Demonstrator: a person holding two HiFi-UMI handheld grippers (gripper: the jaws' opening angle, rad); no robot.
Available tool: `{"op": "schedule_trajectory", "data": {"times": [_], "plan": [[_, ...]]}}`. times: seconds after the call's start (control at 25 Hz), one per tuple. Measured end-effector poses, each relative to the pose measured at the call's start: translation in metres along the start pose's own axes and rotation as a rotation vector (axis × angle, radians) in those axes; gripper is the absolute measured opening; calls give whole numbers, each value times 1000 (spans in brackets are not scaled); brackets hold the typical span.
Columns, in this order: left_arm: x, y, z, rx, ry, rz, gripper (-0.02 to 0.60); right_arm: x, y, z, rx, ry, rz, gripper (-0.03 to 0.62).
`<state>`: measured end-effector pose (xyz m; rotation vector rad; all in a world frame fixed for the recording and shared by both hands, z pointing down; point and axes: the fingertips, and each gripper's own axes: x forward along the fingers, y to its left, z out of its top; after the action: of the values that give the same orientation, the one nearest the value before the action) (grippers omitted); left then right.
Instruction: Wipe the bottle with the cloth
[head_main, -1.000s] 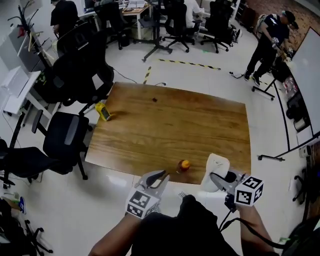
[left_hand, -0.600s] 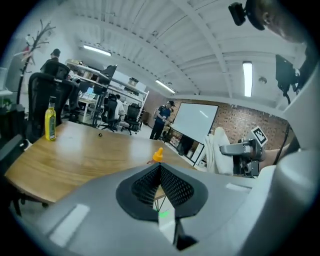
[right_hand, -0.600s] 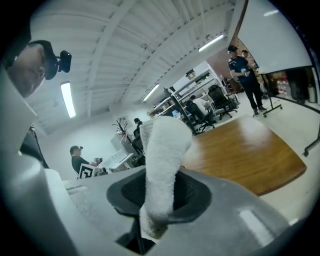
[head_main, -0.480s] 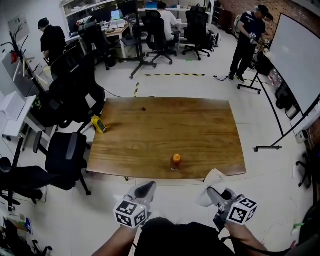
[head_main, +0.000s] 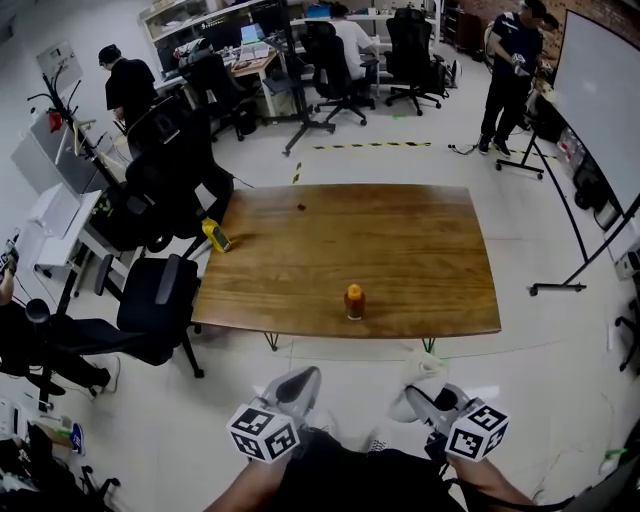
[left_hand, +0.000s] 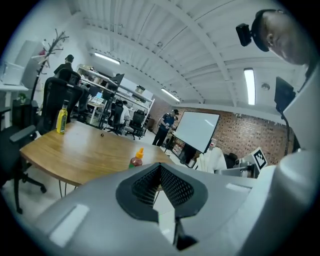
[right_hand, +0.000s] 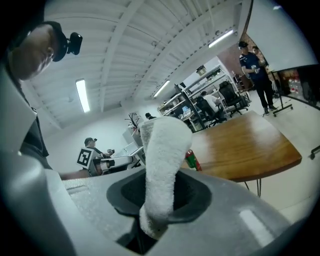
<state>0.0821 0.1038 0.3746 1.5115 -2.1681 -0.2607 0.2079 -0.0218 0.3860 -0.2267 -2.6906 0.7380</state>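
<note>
Wooden surface (head_main: 420, 240) stands in an open office on a pale floor, with black rolling chairs (head_main: 150, 300) off its left side and a whiteboard (head_main: 600, 90) at right. Both grippers are held low, short of the surface's near edge and not over it. Left gripper (head_main: 303, 378): fingers (left_hand: 145, 186) pressed together, nothing between them. Right gripper (head_main: 420, 396): fingers (right_hand: 192, 196) clamped on a white cloth (right_hand: 162, 165), which stands up out of the grip and folds over at the top. Bottle (head_main: 354, 301), red with an orange cap, is upright on the surface near its front edge, ahead of both pairs of fingers and roughly between them, well apart from each. Cloth not touching the bottle. A yellow bottle (head_main: 216, 236) sits at the surface's left edge, far ahead and left of the left fingers.
</note>
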Motion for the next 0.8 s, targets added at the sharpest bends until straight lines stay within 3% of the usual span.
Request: {"op": "schedule_trajectory", "data": {"times": [0.24, 0.4, 0.8], "plan": [[-6, -11, -10, 107, 69, -63, 17, -4, 18, -9, -21, -22, -29, 75], [-13, -3, -11, 117, 115, -102, 17, -2, 26, -10, -23, -54, -92, 74], [-15, 12, 4, 145, 109, -200, 17, 19, 55, -12, -77, -46, -176, 71]]}}
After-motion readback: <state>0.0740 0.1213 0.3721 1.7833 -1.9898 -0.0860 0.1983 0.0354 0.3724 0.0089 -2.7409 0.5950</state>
